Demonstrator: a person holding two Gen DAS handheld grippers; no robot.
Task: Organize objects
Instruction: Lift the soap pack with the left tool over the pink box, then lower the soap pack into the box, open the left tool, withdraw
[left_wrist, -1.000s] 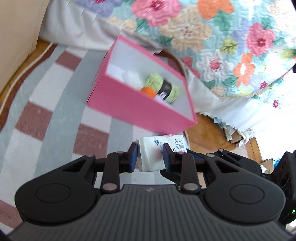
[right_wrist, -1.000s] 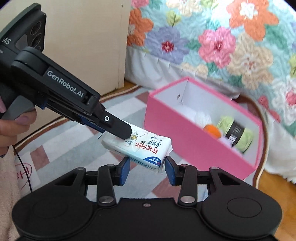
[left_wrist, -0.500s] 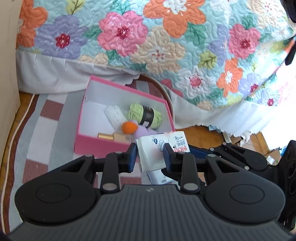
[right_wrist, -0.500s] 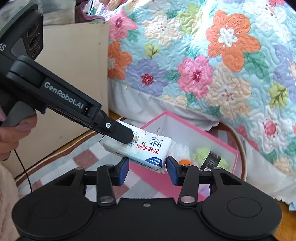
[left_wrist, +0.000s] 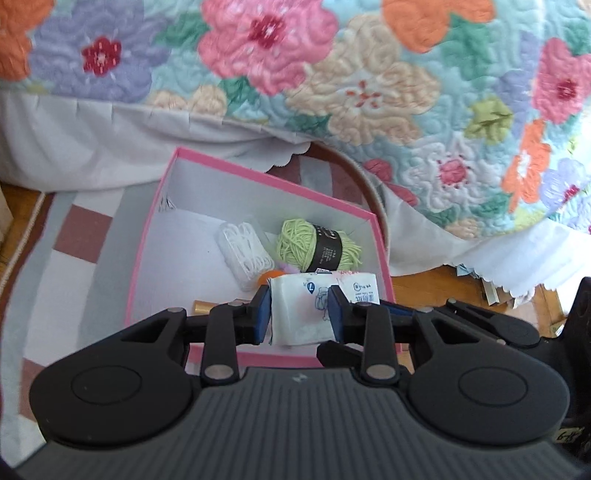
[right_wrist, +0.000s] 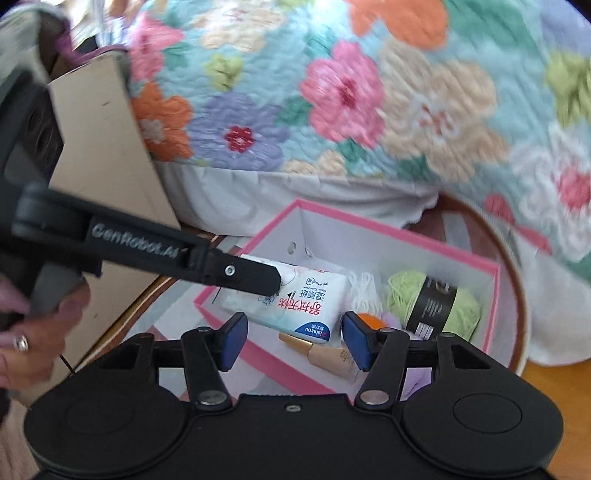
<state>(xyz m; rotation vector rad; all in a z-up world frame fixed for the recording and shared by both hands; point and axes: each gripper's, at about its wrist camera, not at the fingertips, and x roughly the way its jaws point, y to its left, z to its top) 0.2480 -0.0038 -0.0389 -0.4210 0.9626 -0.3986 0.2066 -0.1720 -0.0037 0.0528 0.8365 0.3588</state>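
the left gripper (left_wrist: 300, 318) has its fingers clamped on the tissue pack (right_wrist: 291, 301), held over the pink box (right_wrist: 369, 229). beside it, the right gripper (right_wrist: 293, 341) is opening, fingers apart, pack's end between them untouched. green yarn (right_wrist: 434, 301) lies inside the box, right.

Hidden, cropped and blurred parts
The tissue pack (left_wrist: 299, 314) hides most of the orange ball (left_wrist: 271, 275); the quilt (right_wrist: 424, 92) is motion-blurred, and the person's hand (right_wrist: 33, 332) is cut off

A flowered quilt (left_wrist: 369, 85) hangs over a white bed skirt (left_wrist: 92, 144); a striped rug (left_wrist: 70, 236) covers the wooden floor (left_wrist: 436, 288).
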